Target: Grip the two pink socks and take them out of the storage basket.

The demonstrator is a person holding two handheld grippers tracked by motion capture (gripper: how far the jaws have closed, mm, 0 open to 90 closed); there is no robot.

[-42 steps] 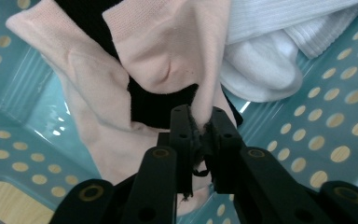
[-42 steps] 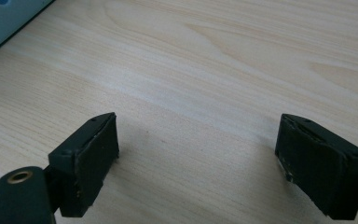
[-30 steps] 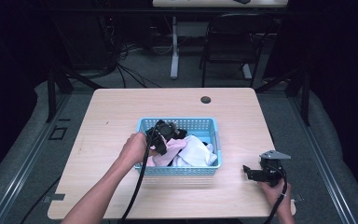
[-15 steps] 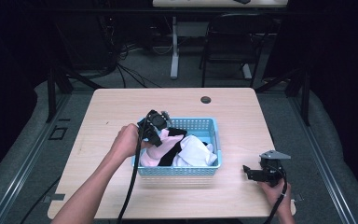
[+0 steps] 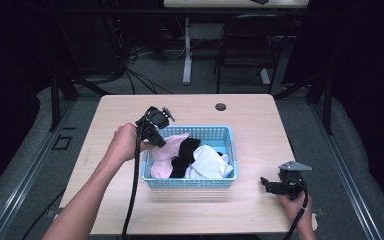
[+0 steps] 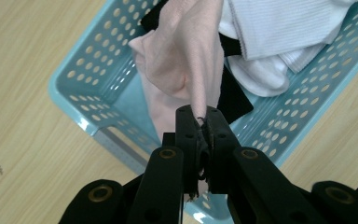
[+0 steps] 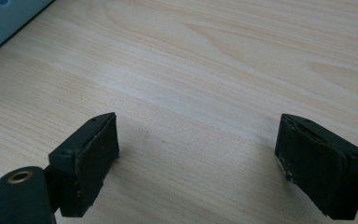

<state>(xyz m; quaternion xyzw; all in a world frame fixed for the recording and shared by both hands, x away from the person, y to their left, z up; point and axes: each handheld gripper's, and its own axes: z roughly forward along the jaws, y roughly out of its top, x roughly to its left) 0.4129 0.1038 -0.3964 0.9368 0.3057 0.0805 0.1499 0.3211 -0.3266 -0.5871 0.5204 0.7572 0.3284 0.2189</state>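
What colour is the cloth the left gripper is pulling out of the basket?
Pale pink cloth; clearest in the left gripper view.

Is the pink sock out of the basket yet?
Partly: the left gripper pinches the pink sock and lifts one end, the rest hanging inside the basket.

low in the frame the left gripper [image 6: 204, 122] has its black jaws pinched tight on a pink cloth [image 6: 186, 60] that stretches up over the blue basket [image 6: 81, 100], white cloth [image 6: 279, 32] at upper right.
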